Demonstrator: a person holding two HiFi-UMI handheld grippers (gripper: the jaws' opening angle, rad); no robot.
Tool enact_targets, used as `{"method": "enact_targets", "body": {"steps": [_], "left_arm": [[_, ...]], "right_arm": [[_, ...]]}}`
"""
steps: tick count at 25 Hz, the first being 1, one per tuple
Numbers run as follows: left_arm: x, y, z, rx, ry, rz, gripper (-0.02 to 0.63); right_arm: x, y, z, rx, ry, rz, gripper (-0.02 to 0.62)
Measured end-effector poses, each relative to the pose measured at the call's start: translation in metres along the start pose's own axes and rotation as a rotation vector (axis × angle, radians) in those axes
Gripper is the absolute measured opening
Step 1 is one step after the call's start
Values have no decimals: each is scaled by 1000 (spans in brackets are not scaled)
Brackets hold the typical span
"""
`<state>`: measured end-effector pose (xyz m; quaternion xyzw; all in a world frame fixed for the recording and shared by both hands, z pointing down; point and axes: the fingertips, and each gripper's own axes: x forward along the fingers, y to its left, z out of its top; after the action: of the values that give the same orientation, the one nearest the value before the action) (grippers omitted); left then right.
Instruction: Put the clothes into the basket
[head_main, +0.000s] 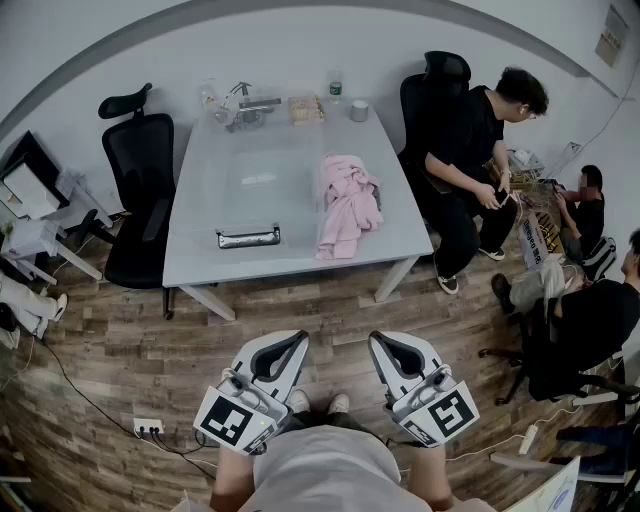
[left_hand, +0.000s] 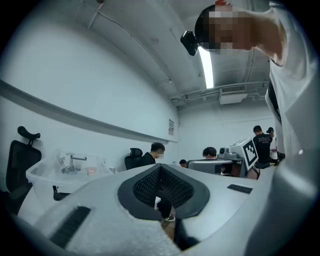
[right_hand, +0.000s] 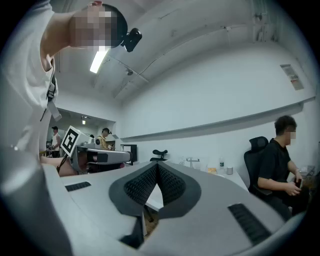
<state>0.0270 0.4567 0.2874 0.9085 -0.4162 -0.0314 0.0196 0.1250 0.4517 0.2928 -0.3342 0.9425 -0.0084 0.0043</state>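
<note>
A pink heap of clothes (head_main: 348, 205) lies on the grey table (head_main: 290, 262), on its right half. Just left of the heap stands a clear plastic basket (head_main: 250, 185) with a dark handle (head_main: 248, 237) on its near wall. The clothes touch or hang over the basket's right rim; I cannot tell which. Both grippers are held close to my body, well short of the table, over the wooden floor. My left gripper (head_main: 292, 345) is shut and holds nothing, with its tips (left_hand: 160, 169) meeting. My right gripper (head_main: 384, 345) is also shut and holds nothing, its tips (right_hand: 157, 165) together.
A black office chair (head_main: 140, 200) stands left of the table. A seated person (head_main: 480, 150) is at its right, with more people further right. A metal stand (head_main: 245, 105), a box, a bottle and a tape roll (head_main: 359, 110) sit at the far edge. A power strip (head_main: 148, 428) and cables lie on the floor.
</note>
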Motion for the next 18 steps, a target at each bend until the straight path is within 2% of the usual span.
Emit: {"method": "enact_targets", "body": {"steps": [10, 18], "left_arm": [[1, -3, 4, -2, -13, 20, 6], [12, -11, 4, 18, 1, 37, 6]], "right_arm": [[-5, -4, 2, -16, 1, -20, 3], [-10, -13, 1, -18, 8, 9, 5]]}}
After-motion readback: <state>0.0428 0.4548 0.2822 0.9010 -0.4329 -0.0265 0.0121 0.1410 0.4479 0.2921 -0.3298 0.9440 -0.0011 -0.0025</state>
